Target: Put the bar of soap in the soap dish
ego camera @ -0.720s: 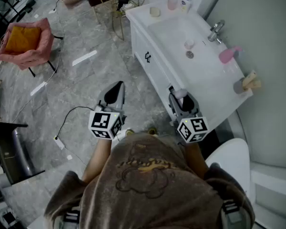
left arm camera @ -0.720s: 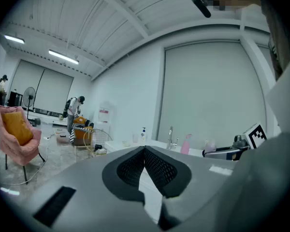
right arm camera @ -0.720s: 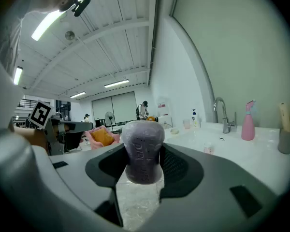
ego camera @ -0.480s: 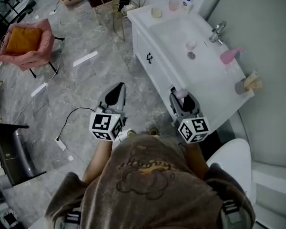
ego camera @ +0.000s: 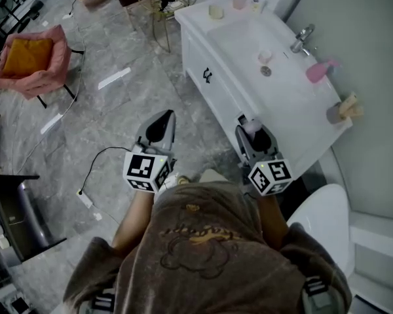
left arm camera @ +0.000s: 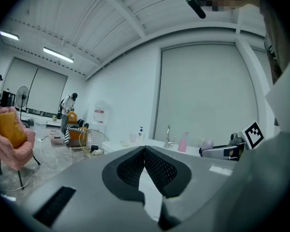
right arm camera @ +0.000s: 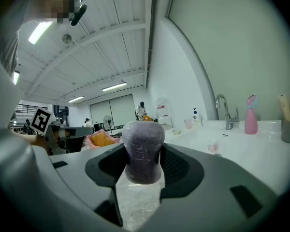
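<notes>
While the person stands at the front edge of the white sink table (ego camera: 295, 120), the right gripper (right arm camera: 144, 167) has its jaws spread wide and clamped on the upright purple bar of soap (right arm camera: 142, 144). The left gripper (left arm camera: 144, 152) is empty, its jaws closed together.

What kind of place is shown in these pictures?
Probably a mock bathroom inside a large hall: a white vanity with a faucet, a toilet beside it, yet an open floor with a pink chair.
</notes>
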